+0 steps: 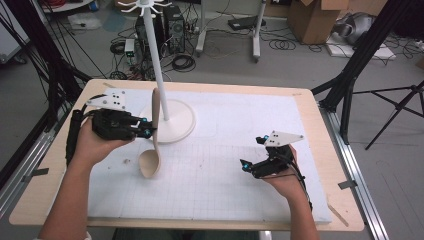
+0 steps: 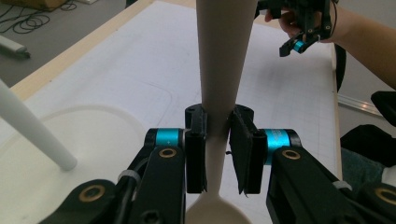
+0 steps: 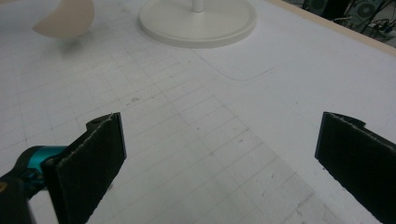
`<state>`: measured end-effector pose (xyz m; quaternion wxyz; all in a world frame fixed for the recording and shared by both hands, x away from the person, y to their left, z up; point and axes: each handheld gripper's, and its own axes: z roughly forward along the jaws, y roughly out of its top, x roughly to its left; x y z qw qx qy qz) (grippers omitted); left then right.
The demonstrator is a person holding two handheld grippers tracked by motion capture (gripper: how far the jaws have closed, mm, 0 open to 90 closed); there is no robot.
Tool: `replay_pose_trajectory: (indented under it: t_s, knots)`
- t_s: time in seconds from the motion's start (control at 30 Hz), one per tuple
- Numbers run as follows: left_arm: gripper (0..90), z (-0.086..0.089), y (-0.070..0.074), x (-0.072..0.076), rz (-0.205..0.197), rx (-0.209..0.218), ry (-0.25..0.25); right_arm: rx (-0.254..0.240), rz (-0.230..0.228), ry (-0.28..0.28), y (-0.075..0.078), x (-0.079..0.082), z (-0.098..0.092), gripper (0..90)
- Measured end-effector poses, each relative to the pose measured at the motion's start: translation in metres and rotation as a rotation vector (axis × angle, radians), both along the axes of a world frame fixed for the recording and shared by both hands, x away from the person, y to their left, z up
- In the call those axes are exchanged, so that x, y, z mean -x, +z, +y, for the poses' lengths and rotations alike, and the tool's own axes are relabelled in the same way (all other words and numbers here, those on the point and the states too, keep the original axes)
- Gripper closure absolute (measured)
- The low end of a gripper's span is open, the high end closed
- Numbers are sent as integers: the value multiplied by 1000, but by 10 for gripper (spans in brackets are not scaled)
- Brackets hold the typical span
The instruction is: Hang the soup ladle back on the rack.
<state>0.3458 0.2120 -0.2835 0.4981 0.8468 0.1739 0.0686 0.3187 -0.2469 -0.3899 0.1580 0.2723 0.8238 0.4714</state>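
one beige spoon point(image 1: 152, 135) clamped upright in left gripper point(image 1: 145, 128), right gripper point(image 1: 244, 165) spread wide, apart

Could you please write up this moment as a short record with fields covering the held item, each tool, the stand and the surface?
held item: beige wooden spoon, bowl end down
left tool: shut on the spoon's handle
right tool: open, holding nothing, above the mat
stand: white hook stand with round base, beside the spoon
surface: white gridded mat on a light wooden table

Bright even overhead light — soft shadows, close views slightly blurred.
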Motion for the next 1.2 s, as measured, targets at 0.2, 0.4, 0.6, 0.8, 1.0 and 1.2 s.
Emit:
replay_pose_trajectory:
  t_s: [0.2,0.4,0.6,0.8,1.0,1.2]
  knots:
    - [761,16,19,-7,-1,-12,35,-3,-2,2,1,0,0,6]
    - [762,27,36,-12,-7,-17,66,-4,-4,4,2,0,0,6]
    - [761,33,52,-20,-29,-40,66,-6,-7,7,2,1,0,6]
    - [761,37,64,-30,-26,-39,70,-9,-5,8,2,0,0,6]
    - [761,42,77,-44,-15,-38,73,-14,-5,8,3,1,-1,6]
    - [761,49,93,-52,-16,-49,106,-29,-9,10,6,1,-3,6]
